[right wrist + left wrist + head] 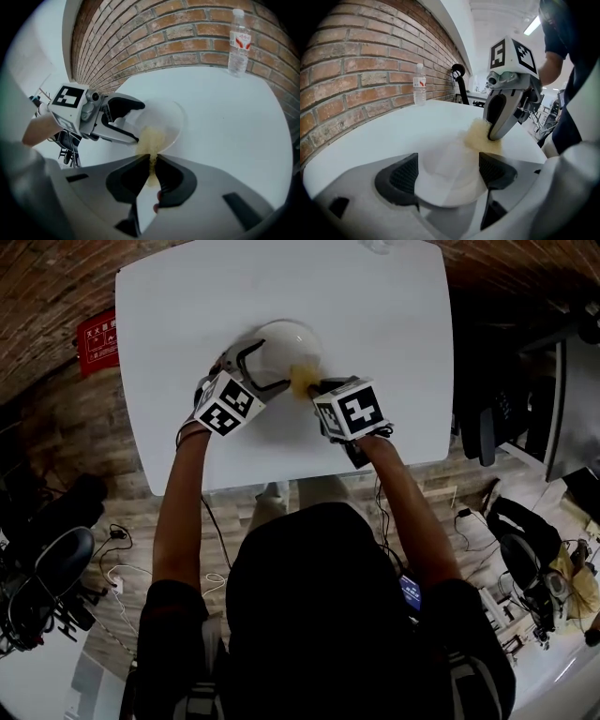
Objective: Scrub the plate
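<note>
A white plate (286, 341) sits near the middle of the white table (178, 296). My left gripper (255, 367) is shut on the plate's near left rim; in the left gripper view the plate (450, 178) fills the gap between both pads. My right gripper (321, 388) is shut on a yellow sponge (304, 379), which presses against the plate's right edge. In the right gripper view the sponge (151, 139) sticks out from the closed jaws onto the plate (164, 119), with the left gripper (135, 122) clamped on the rim beside it. From the left gripper view, the sponge (480, 139) sits under the right gripper (496, 135).
A clear water bottle (239, 42) stands at the table's far edge by the brick wall, also visible as the bottle (420, 85). A red sign (97, 343) hangs left of the table. Office chairs (47, 568) and cables lie on the floor around me.
</note>
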Demonstrator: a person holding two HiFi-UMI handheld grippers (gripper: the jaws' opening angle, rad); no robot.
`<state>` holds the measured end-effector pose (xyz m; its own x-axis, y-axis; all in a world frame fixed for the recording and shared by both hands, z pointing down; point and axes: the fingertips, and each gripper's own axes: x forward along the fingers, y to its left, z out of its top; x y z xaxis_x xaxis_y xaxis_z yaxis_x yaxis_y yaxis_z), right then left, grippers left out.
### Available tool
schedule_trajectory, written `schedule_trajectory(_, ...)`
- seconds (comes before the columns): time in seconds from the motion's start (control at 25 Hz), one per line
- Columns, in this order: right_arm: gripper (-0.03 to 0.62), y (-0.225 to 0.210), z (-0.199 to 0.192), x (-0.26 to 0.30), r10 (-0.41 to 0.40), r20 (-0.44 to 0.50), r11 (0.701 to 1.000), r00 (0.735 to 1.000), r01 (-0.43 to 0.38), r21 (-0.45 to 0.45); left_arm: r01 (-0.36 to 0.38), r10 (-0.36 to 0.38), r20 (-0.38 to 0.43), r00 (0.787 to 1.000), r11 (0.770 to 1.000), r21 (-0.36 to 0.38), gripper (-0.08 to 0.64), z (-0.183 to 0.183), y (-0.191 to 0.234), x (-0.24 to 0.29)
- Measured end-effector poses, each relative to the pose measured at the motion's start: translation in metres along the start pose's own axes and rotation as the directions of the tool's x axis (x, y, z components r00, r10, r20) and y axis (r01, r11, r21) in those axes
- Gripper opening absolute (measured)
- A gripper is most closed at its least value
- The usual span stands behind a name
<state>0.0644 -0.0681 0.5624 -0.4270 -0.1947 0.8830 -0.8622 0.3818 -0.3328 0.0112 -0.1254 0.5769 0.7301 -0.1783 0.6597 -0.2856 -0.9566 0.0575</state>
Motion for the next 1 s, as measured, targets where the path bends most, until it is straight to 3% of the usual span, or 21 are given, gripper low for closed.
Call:
schedule_trajectory(0.2,0.041,0.001,-0.019,-0.006,-0.017,-0.018,1.000,1.000,0.018,0.016,0.029,-0.028,-0.048,0.998,0.999,0.017,0.387,0.003,-0.003,0.000)
schedule_trajectory(0.64,0.041,0.007,-0.023,-0.034,-0.051,0.059,0.998,0.997,0.050,0.028,-0.064,0.070,0.078,0.995,0.995,-0.070,0.377,0.047,-0.023,-0.050)
schedule_trajectory(0.68,0.041,0.010,-0.022,-0.037,-0.052,0.071,0.998,0.996,0.049,0.033,-0.088,0.095,0.091,0.991,0.993,-0.076,0.340,0.051,-0.025,-0.058)
schedule_trajectory(0.76,0.041,0.016,-0.018,-0.044,-0.056,0.097,0.998,0.994,0.052,0.039,-0.140,0.149,0.110,0.983,0.986,-0.086,0.199,0.055,-0.025,-0.074)
schedule_trajectory(1.0,0.041,0.040,0.008,-0.073,-0.067,0.231,0.998,0.971,0.061,0.032,-0.240,0.269,0.202,0.942,0.958,-0.160,0.087,0.077,-0.029,-0.130)
